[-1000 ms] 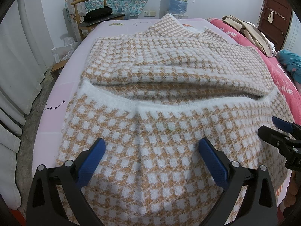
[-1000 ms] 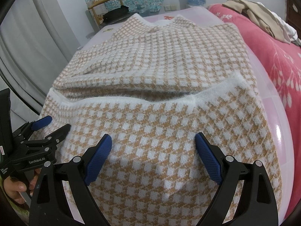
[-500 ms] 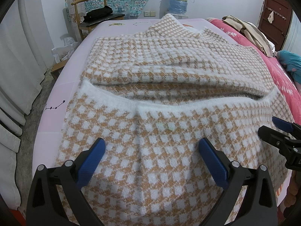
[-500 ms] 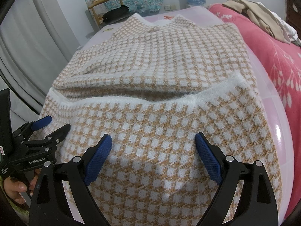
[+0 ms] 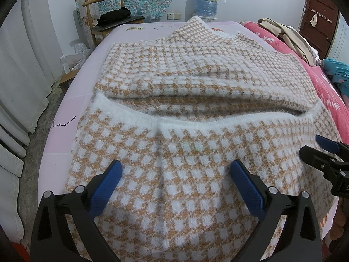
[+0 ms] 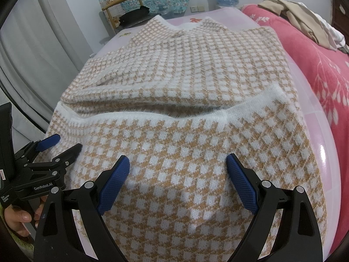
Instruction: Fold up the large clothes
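A tan-and-white checked knit sweater (image 5: 196,76) (image 6: 185,65) lies spread on the pink bed sheet (image 5: 65,118). Its near part is folded up over the body, and its fuzzy white hem band (image 5: 218,121) runs across the middle. My left gripper (image 5: 175,168) hovers open over the near left part of the folded layer, with nothing between its blue pads. My right gripper (image 6: 177,160) stands open over the near right part, also holding nothing. Each wrist view catches the other gripper at its edge: the right gripper (image 5: 314,146) and the left gripper (image 6: 64,145), with a hand under it.
A red flowered blanket (image 6: 322,69) with a heap of beige clothes (image 5: 290,37) borders the sheet on the right. White curtains (image 5: 19,83) hang along the left. Behind the bed stand a wooden chair (image 5: 102,13) with a black bag and a water jug (image 5: 207,2).
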